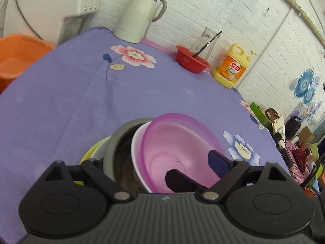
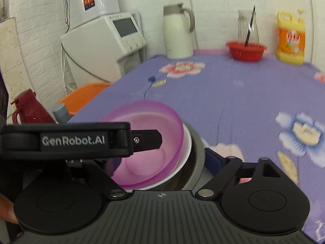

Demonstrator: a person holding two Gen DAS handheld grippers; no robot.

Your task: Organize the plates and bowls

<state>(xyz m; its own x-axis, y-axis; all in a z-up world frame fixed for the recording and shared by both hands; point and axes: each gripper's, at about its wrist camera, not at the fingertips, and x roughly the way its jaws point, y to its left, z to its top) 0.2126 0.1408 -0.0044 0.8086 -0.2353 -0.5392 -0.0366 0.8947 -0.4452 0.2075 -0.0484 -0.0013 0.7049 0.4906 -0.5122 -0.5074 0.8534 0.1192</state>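
Observation:
A stack of nested dishes sits at the near edge of the purple flowered tablecloth (image 1: 71,101). A translucent pink bowl (image 1: 178,142) lies tilted on top, inside a white bowl (image 1: 136,142), inside a grey bowl (image 1: 110,154), over a yellow plate (image 1: 89,152). In the left wrist view only dark fingers (image 1: 182,180) show inside the pink bowl. My left gripper (image 2: 146,140) reaches over the pink bowl (image 2: 146,162) from the left in the right wrist view. My right gripper (image 2: 162,158) is open around the stack, one finger (image 2: 215,160) outside the grey bowl (image 2: 200,154).
At the table's far edge stand a white thermos jug (image 1: 140,12), a red basket (image 1: 191,59) with a glass carafe (image 1: 206,40), and a yellow detergent bottle (image 1: 231,67). An orange basin (image 1: 18,57), a water dispenser (image 2: 105,42) and a red flask (image 2: 30,109) are left of the table.

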